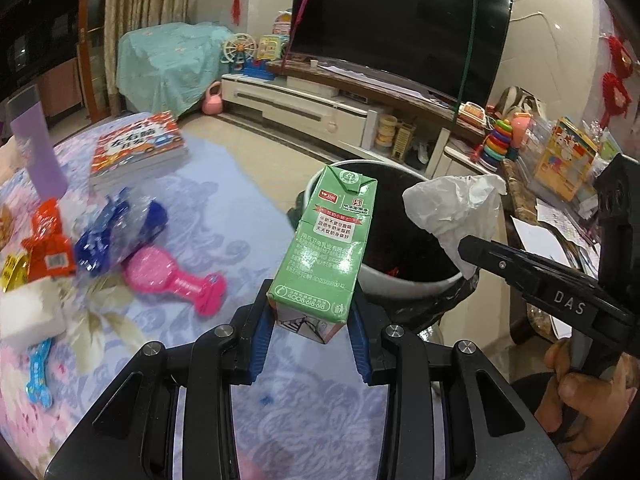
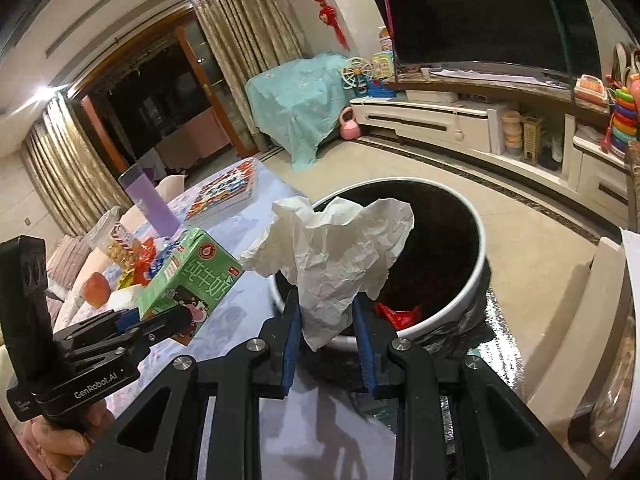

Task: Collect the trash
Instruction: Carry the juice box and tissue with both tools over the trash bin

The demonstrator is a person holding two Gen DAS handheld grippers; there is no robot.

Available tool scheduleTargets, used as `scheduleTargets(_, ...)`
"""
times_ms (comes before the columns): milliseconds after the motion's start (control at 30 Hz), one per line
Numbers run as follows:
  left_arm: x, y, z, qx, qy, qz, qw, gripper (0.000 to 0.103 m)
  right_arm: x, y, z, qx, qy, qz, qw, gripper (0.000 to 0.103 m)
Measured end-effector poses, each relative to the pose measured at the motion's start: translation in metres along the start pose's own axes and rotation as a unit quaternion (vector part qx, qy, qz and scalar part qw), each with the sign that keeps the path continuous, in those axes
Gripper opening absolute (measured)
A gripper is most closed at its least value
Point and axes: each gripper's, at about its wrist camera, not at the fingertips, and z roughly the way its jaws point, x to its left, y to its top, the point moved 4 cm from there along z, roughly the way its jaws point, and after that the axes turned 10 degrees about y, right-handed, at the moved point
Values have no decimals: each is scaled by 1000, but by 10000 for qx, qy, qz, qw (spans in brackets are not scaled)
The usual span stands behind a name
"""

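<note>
Left gripper [image 1: 312,320] jaws clamped on the green cardboard milk carton [image 1: 326,248] — carton upright, near the bin's edge. Right gripper [image 2: 326,332] jaws pinch a crumpled white paper tissue [image 2: 336,252] over the round white black-lined trash bin [image 2: 476,280], beside the floral-clothed desk [image 1: 224,216].

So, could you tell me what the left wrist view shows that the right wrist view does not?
Only the left wrist view shows the pink brush and the blue wrapper on the table.

Only the right wrist view shows the red scrap inside the bin, and the dark glass door.

Both show the green milk carton clamped in the left gripper, the crumpled tissue in the right gripper, the trash bin and the television.
</note>
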Motion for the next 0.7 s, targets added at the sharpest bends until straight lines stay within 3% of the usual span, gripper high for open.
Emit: scheduleTargets(700,-41,38,40,167,-100,357,9992,33,-41,25,11,179,-170,120,9996,26)
